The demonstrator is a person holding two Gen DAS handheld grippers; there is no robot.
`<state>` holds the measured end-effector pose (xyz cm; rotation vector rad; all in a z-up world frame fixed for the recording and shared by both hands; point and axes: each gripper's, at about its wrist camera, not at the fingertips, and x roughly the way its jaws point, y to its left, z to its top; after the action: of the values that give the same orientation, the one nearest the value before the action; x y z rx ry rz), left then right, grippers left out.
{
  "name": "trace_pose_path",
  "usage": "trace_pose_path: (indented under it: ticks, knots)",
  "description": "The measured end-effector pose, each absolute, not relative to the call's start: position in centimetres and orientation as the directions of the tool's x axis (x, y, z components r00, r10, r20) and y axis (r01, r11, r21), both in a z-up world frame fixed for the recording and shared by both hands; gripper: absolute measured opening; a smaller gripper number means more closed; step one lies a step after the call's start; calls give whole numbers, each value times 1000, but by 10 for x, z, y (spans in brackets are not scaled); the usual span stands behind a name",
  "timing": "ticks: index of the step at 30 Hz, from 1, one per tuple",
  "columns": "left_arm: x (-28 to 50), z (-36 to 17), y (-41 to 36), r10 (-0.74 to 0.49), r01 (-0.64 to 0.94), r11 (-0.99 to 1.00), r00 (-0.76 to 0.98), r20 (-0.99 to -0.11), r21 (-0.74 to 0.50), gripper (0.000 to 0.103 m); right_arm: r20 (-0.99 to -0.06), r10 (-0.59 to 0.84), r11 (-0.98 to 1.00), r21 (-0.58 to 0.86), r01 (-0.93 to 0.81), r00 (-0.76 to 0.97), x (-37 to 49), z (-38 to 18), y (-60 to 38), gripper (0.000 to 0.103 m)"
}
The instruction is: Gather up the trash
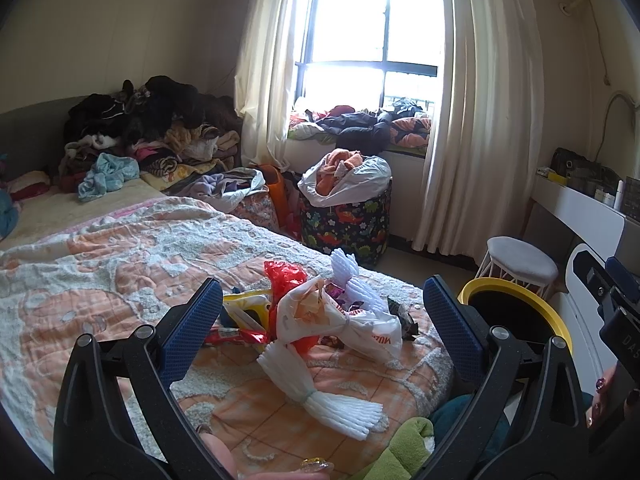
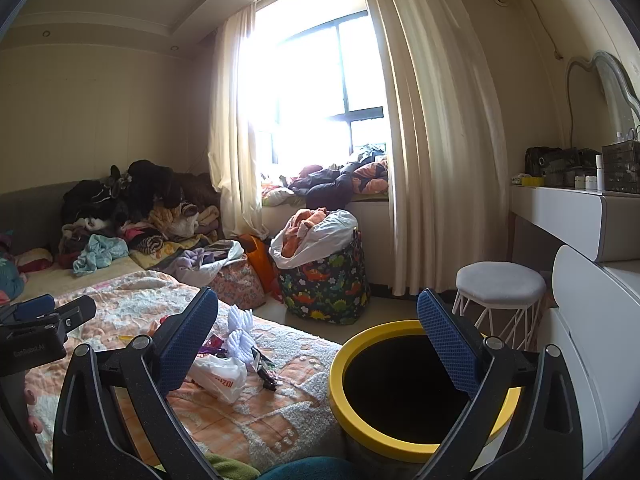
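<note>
A heap of trash lies on the bed's near corner: a white plastic bag (image 1: 340, 320), white foam fruit netting (image 1: 320, 396), a red plastic bag (image 1: 286, 276), a yellow wrapper (image 1: 248, 306) and dark candy wrappers (image 1: 404, 314). My left gripper (image 1: 322, 320) hangs open above the heap, which sits between its blue pads without touching them. A yellow-rimmed bin (image 2: 416, 384) with a dark inside stands on the floor beside the bed. My right gripper (image 2: 318, 340) is open and empty over the bin's near rim. The white bag (image 2: 220, 376) and the netting (image 2: 240, 332) also show in the right wrist view.
The bed's orange and white quilt (image 1: 120, 264) stretches left, with clothes piled at its far end (image 1: 152, 128). A dinosaur-print hamper (image 2: 324, 280) stands by the window, a white stool (image 2: 500, 292) and a white dresser (image 2: 592, 344) to the right. A hand (image 1: 604, 396) holds the right gripper.
</note>
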<state>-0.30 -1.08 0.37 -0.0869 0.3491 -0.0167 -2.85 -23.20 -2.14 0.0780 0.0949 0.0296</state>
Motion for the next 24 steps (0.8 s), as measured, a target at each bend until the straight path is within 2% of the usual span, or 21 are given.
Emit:
trace_pose_path:
  ticks: [9,14,24]
  knots:
    - [-2,5,-12,-47,14,995,934,-353,-95,92,-97,39,996,78,-32,994,-27,-22,-233,97]
    - [3,2,9,-40,-14,990,928,-371,-142,92,-112,72,995,70,-65,991,-25,-24,-226,97]
    - [7,-1,42,20,-95,979,923,-384,-179,92,-175,245,969,54,-239,954,-5,-21,-186,97]
